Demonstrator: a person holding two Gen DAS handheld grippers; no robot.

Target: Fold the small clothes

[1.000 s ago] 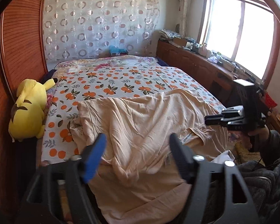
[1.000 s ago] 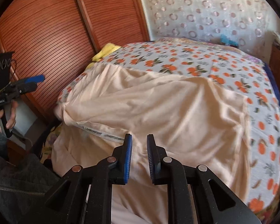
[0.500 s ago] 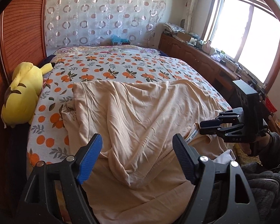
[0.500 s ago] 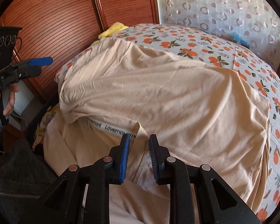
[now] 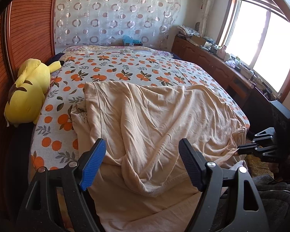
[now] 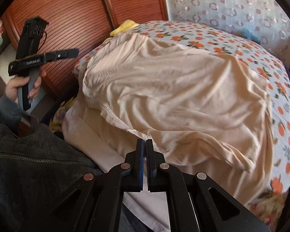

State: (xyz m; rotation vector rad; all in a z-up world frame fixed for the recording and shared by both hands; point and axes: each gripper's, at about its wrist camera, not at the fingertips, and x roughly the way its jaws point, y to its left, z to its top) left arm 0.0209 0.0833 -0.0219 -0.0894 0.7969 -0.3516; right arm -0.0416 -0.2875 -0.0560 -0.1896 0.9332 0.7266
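**Right corner pinched, left side not yet taken**

We are pinching the near edge of the peach garment [image 6: 174, 96] with the right gripper [image 6: 144, 142]; its jaws have just been closing and are now clamped together on a fold of that cloth. We are holding the left gripper [image 5: 143, 154] wide apart above the garment's near hem, gripping nothing. The garment is lying rumpled across the orange-print bedspread [image 5: 125, 67], hanging over the near bed edge. We are judging this as the grasping step before a fold. Next, the left gripper needs lowering onto the matching edge and closing, so both can lift together.
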